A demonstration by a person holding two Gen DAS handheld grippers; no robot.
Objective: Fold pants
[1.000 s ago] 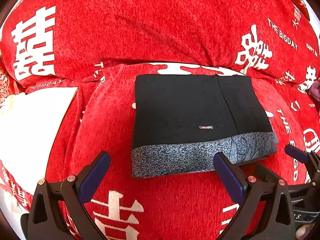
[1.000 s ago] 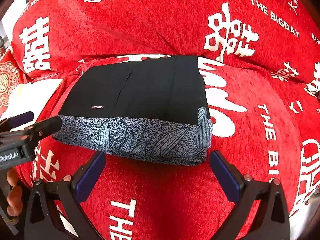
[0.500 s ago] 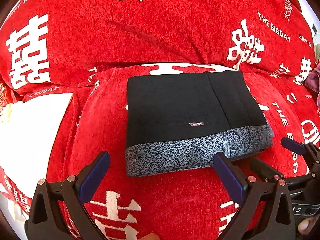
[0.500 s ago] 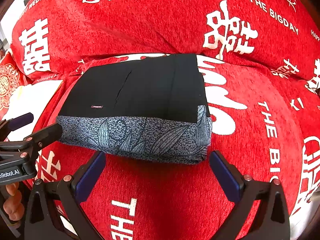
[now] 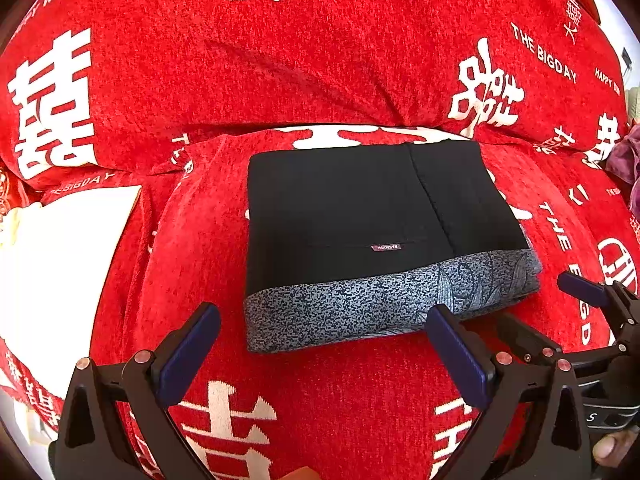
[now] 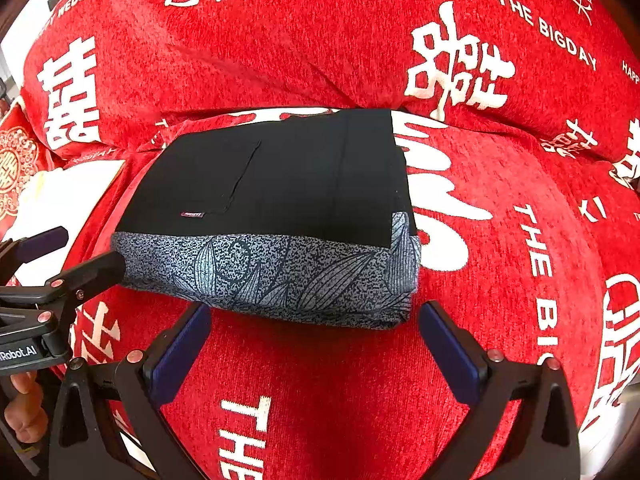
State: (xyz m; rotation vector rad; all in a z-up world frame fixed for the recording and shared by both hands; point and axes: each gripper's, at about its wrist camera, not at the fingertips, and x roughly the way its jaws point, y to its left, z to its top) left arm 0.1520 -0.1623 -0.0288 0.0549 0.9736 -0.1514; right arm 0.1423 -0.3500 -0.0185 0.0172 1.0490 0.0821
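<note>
Lying folded on the red cover [image 5: 360, 400], the pants [image 5: 360, 232] sit just beyond both wide-spread, empty tongs

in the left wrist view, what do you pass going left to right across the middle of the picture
white cloth → red sofa cover → folded pants → right gripper at the right edge

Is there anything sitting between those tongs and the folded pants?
Nothing visible. Only bare red cover lies between the open left tongs and the pants; likewise for the open right tongs.
</note>
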